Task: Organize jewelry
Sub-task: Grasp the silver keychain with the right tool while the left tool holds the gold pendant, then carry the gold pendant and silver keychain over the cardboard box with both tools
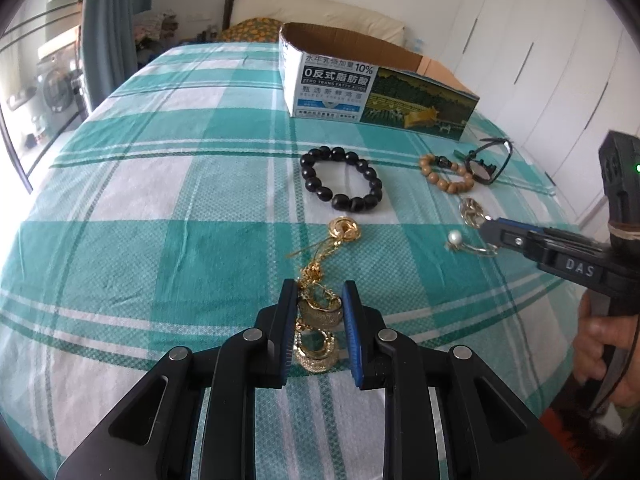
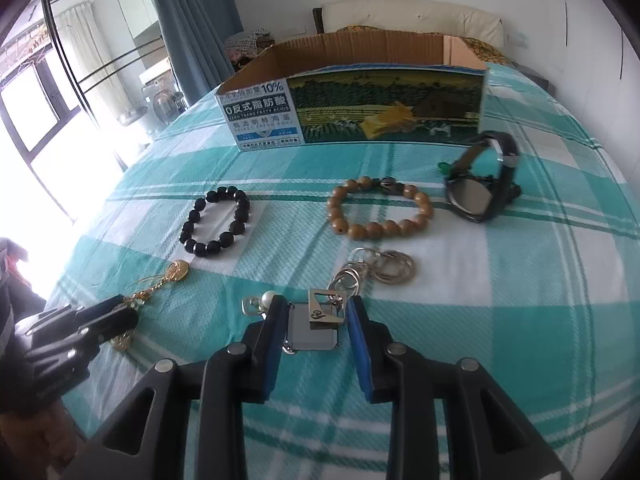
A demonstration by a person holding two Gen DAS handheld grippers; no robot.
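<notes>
On the green-and-white checked bedspread [image 1: 160, 208] the jewelry is spread out in front of an open cardboard box [image 1: 372, 88], whose inside cannot be seen from either camera.

The left gripper [image 1: 320, 300] sits low over a heap of gold earrings [image 1: 318, 328] and a tangled gold chain [image 1: 316, 256]. Its fingers stand on either side of the upper earring, close against it, but whether they are actually pinching it is hard to tell. The chain runs up to a round gold pendant [image 1: 345, 229]; the strands between are too fine and knotted to sort out.

The right gripper [image 2: 316, 312] has its jaws partly apart around a square silver piece [image 2: 316, 328] with a flat engraved tag on top. There is a gap on the right side, and I cannot tell whether the left pad touches it. Just beside its left finger lies a pearl ring [image 2: 267, 299], partly hidden by that finger. Ahead is a bunch of silver rings [image 2: 376, 270], overlapping so that their number is unclear.

Further back, from left to right, lie a black bead bracelet [image 2: 218, 222], a tan bead bracelet [image 2: 380, 212] and a dark wristwatch [image 2: 480, 184] resting on its side, near the box. The person's hand [image 1: 604, 344] is cut off at the frame edge.
</notes>
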